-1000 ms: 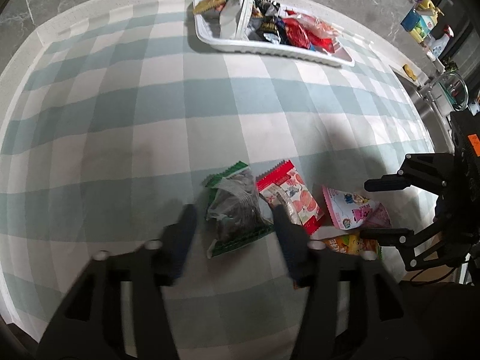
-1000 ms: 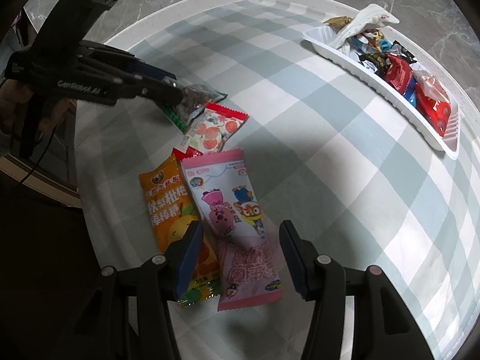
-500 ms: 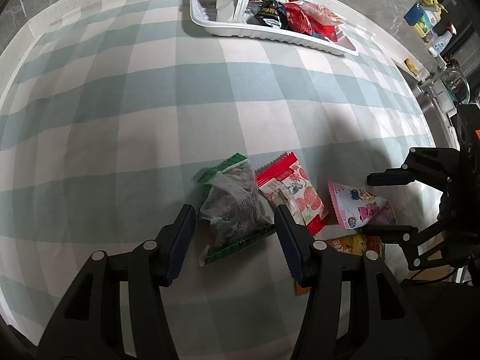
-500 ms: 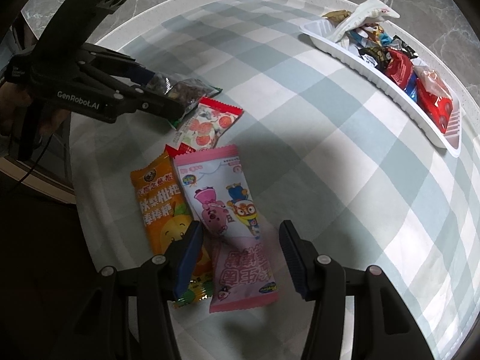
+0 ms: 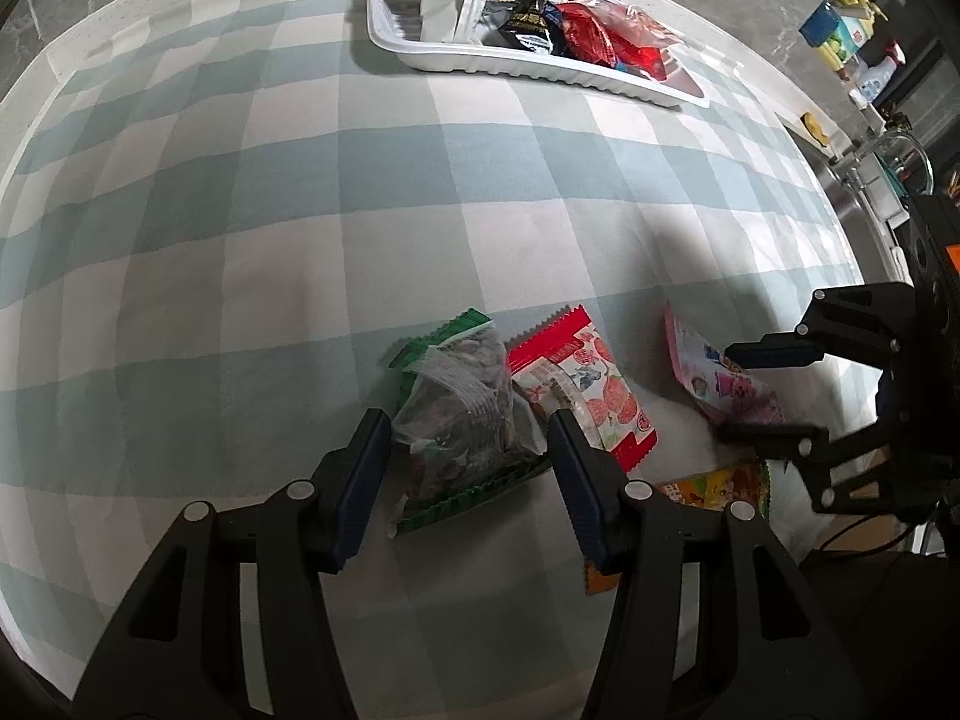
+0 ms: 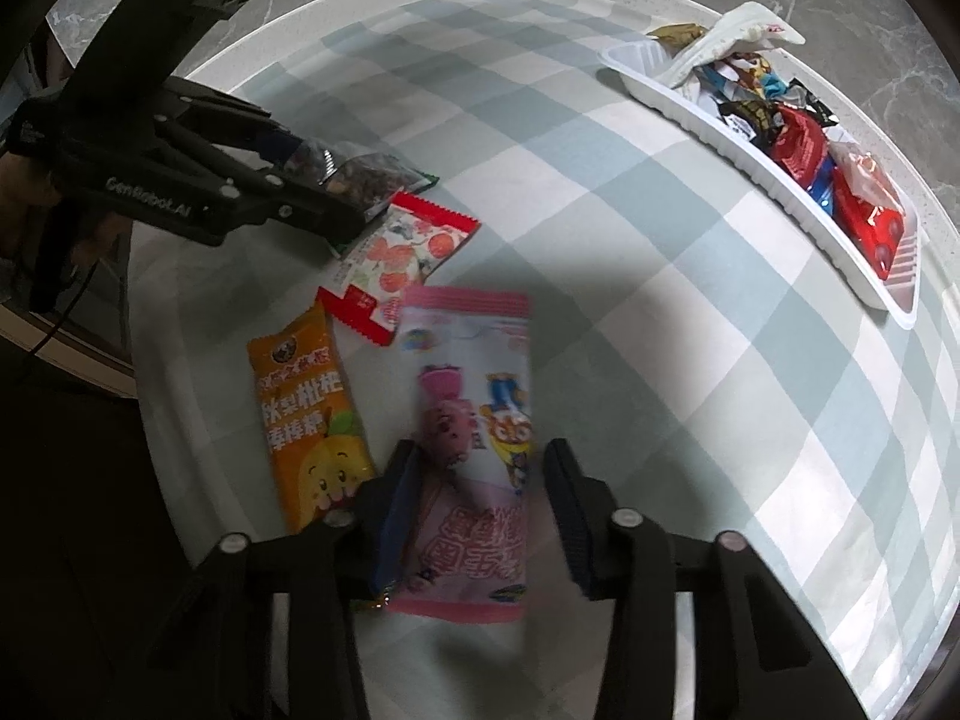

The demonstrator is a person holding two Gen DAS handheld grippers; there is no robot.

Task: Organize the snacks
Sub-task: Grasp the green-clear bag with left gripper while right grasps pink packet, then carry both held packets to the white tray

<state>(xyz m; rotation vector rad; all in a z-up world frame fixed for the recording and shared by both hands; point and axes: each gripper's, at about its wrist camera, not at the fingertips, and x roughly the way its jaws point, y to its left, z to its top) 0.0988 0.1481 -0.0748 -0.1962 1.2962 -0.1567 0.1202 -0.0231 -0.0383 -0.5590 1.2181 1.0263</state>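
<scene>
My left gripper [image 5: 465,444] is open, its fingers on either side of a clear green-edged bag of dark snacks [image 5: 462,420] lying on the checked cloth. A red-and-white strawberry packet [image 5: 579,387] lies right of it. My right gripper [image 6: 480,480] is open around a pink cartoon packet [image 6: 471,450], which also shows in the left wrist view [image 5: 717,381]. An orange packet [image 6: 306,414] lies left of it. A white tray [image 5: 540,63] with several snacks stands at the far side, and shows in the right wrist view [image 6: 780,174].
The table edge [image 6: 144,372] runs close behind the packets on my side. A sink and bottles [image 5: 852,36] stand beyond the table's right end. Checked cloth [image 5: 300,210] lies between the packets and the tray.
My left gripper has come down around the green-edged bag. My right gripper has come forward over the pink packet, which now lies between its fingers.
</scene>
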